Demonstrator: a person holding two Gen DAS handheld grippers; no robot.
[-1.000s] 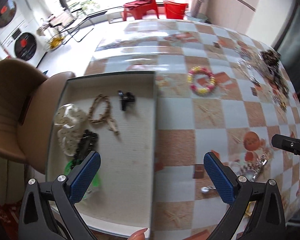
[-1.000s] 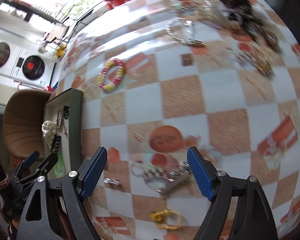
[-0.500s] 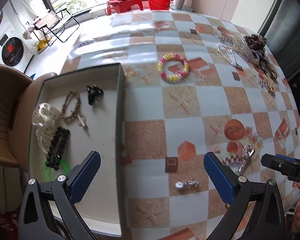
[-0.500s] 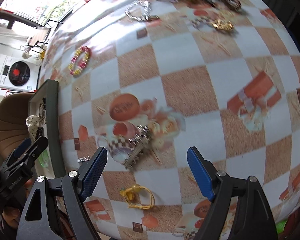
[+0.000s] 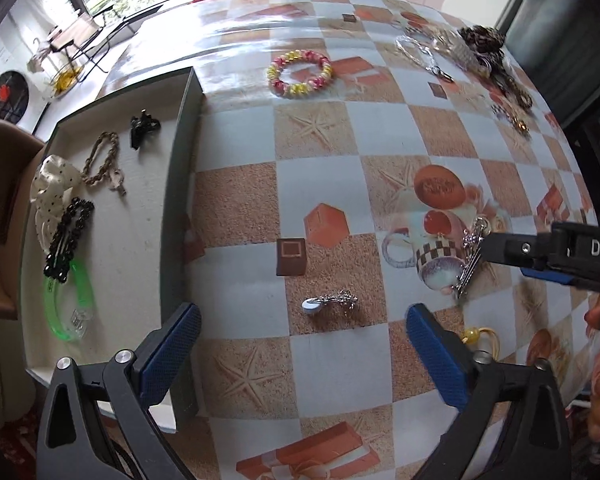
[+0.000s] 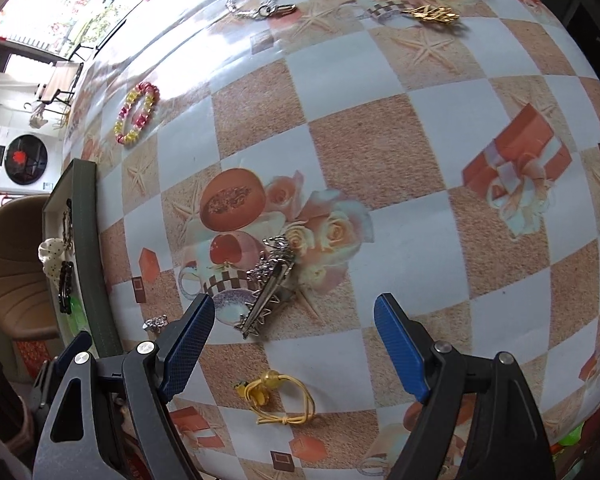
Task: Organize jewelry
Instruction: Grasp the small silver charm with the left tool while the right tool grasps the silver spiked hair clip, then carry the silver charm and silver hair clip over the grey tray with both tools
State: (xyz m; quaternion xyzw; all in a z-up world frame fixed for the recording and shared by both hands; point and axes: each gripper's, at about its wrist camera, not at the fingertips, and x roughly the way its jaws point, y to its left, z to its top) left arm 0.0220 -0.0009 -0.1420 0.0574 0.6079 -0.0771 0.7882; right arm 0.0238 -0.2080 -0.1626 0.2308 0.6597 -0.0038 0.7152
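Both grippers hang wide open and empty above the tabletop. The left gripper (image 5: pixel 302 354) is just short of a small silver brooch (image 5: pixel 330 302), its long axis crossing the jaws' gap; the tray (image 5: pixel 180 184) lies leftward.

The left gripper (image 5: pixel 304 354) is built of matte black plastic arms, each tipped with 1 blue, cross-hatched rubber pad (image 5: pixel 171 350) and pinned with silver round-headed screws. The right gripper (image 6: pixel 294 350) is made alike. White letters "DAS" are printed on its black body where it is seen from the left wrist.
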